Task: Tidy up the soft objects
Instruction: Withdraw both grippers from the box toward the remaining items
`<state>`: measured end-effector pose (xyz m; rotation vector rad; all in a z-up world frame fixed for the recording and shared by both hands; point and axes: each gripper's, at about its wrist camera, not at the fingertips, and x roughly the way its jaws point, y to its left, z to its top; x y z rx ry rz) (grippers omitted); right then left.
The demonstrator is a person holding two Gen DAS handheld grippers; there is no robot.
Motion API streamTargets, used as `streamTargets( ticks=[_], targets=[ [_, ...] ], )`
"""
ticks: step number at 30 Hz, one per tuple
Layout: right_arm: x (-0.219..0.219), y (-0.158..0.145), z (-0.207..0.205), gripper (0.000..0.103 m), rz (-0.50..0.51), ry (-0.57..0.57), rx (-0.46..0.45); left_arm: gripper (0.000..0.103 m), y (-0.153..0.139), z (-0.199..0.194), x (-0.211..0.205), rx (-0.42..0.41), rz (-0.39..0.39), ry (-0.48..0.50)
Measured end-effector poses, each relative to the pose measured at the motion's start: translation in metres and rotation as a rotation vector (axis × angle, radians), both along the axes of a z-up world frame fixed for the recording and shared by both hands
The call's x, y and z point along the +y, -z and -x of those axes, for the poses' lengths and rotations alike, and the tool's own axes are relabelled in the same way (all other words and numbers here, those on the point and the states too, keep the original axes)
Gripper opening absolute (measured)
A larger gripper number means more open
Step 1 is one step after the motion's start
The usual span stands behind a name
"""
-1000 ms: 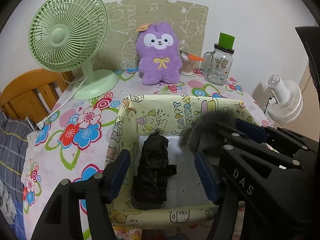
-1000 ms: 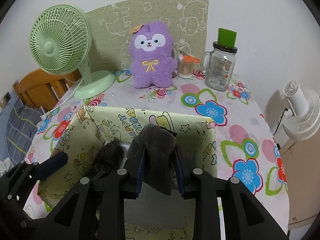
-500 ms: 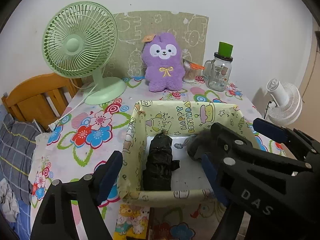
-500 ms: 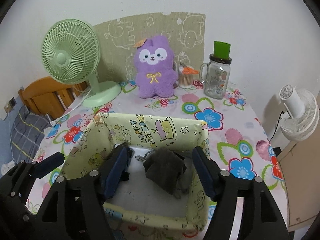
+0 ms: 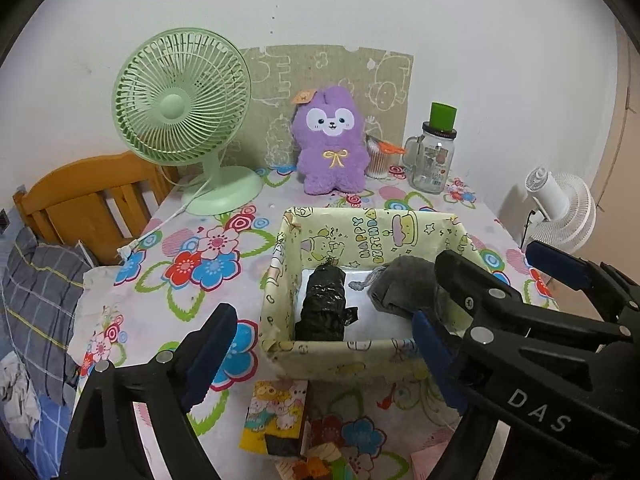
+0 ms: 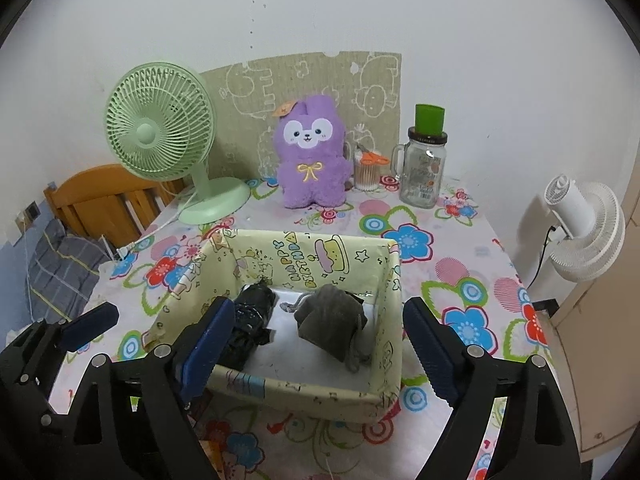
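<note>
A pale yellow cartoon-print box (image 6: 392, 280) (image 5: 276, 280) stands on the floral tablecloth. Inside lie a black crinkly bundle (image 6: 252, 320) (image 5: 324, 304) on the left and a grey soft pouch (image 6: 332, 324) (image 5: 404, 284) on the right. My right gripper (image 6: 316, 356) is open and empty, held back above the box's near wall. My left gripper (image 5: 320, 356) is open and empty, near the box's front left. A purple plush toy (image 6: 310, 160) (image 5: 330, 144) sits upright at the table's back.
A green desk fan (image 6: 160, 140) stands back left, a glass jar with green lid (image 6: 424, 168) and a cotton-swab cup (image 6: 368, 172) back right. A white fan (image 6: 584, 232) is off the right edge. A wooden headboard (image 5: 96, 196) is left. Small packets (image 5: 280, 420) lie before the box.
My right gripper opened and let the grey pouch drop into the box. Both grippers then pulled back and up from the box.
</note>
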<state>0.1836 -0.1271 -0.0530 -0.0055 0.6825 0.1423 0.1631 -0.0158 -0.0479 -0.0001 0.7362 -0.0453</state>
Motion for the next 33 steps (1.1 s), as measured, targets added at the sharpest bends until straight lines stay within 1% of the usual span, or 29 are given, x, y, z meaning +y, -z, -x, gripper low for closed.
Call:
streamTargets(
  ticks=[5, 10, 15, 18, 25, 29, 31, 33],
  targets=[
    [0.001, -0.006, 0.014, 0.090, 0.009, -0.016, -0.013, 0.091, -0.004, 0.015, -0.002, -0.016, -0.013, 0.009],
    [0.000, -0.010, 0.030, 0.096, 0.014, -0.016, -0.032, 0.091, -0.007, 0.030, -0.005, -0.029, -0.010, 0.021],
    [-0.001, -0.013, 0.047, 0.099, 0.044, -0.006, -0.070, 0.091, -0.006, 0.044, -0.009, -0.029, -0.008, 0.037],
    [-0.001, -0.013, 0.056, 0.102, 0.048, -0.004, -0.074, 0.091, -0.007, 0.052, -0.011, -0.033, -0.005, 0.043],
    [-0.003, -0.008, 0.072, 0.103, 0.057, 0.009, -0.059, 0.091, -0.002, 0.068, -0.012, -0.034, -0.011, 0.039],
    [-0.005, -0.004, 0.081, 0.103, 0.042, 0.017, -0.053, 0.091, 0.002, 0.075, -0.015, -0.033, -0.021, 0.042],
    [-0.005, -0.002, 0.086, 0.103, 0.065, 0.031, -0.069, 0.091, 0.006, 0.079, -0.016, -0.029, -0.020, 0.054],
    [-0.006, 0.000, 0.090, 0.103, 0.072, 0.022, -0.068, 0.090, 0.008, 0.083, -0.018, -0.028, -0.016, 0.052]
  ],
)
